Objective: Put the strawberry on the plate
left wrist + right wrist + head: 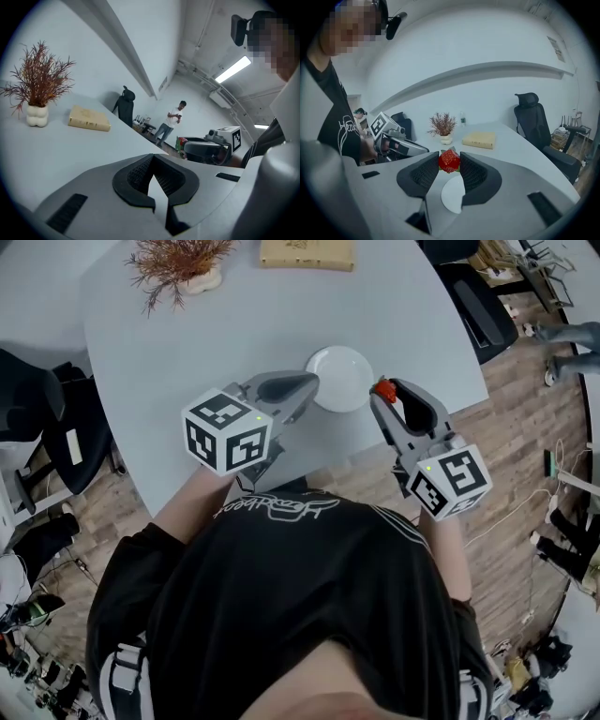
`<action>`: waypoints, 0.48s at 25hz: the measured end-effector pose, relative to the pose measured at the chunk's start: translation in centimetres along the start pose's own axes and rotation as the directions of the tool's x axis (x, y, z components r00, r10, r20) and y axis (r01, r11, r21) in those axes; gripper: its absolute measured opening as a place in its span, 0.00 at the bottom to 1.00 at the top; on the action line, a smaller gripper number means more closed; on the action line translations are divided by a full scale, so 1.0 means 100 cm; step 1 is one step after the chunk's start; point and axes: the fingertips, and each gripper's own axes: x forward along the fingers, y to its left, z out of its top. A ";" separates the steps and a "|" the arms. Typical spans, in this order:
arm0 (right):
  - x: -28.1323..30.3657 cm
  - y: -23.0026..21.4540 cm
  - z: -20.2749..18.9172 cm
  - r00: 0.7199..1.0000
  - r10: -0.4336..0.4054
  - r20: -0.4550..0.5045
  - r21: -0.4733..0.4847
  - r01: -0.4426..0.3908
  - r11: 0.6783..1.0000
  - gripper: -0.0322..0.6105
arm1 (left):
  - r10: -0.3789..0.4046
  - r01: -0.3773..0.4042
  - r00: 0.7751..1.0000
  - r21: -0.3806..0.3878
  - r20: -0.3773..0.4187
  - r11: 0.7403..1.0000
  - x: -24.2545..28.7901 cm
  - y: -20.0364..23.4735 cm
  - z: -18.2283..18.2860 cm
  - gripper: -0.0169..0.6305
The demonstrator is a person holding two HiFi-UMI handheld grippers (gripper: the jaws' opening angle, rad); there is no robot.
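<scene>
Clamping the strawberry (384,390) — right gripper (449,162) hovers beside the plate (339,371).

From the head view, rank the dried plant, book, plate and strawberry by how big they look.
1. Dried plant: widest spread, though cropped at the top.
2-3. Plate and book: about alike; the book is cropped too, so unranked.
4. Strawberry: clearly smallest.
</scene>
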 end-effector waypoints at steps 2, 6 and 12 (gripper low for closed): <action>0.010 0.001 -0.004 1.000 0.006 -0.016 -0.009 -0.006 1.000 0.26 | 0.013 -0.013 1.000 -0.013 -0.002 1.000 -0.002 0.009 -0.005 0.04; 0.031 -0.002 -0.023 0.997 -0.012 -0.072 -0.060 0.007 0.998 0.26 | 0.022 -0.022 1.000 -0.030 -0.003 0.999 -0.006 0.021 -0.012 0.04; 0.065 -0.009 -0.059 0.986 -0.024 -0.167 -0.072 0.012 0.997 0.26 | 0.042 -0.043 0.999 -0.055 -0.015 0.998 -0.010 0.041 -0.027 0.04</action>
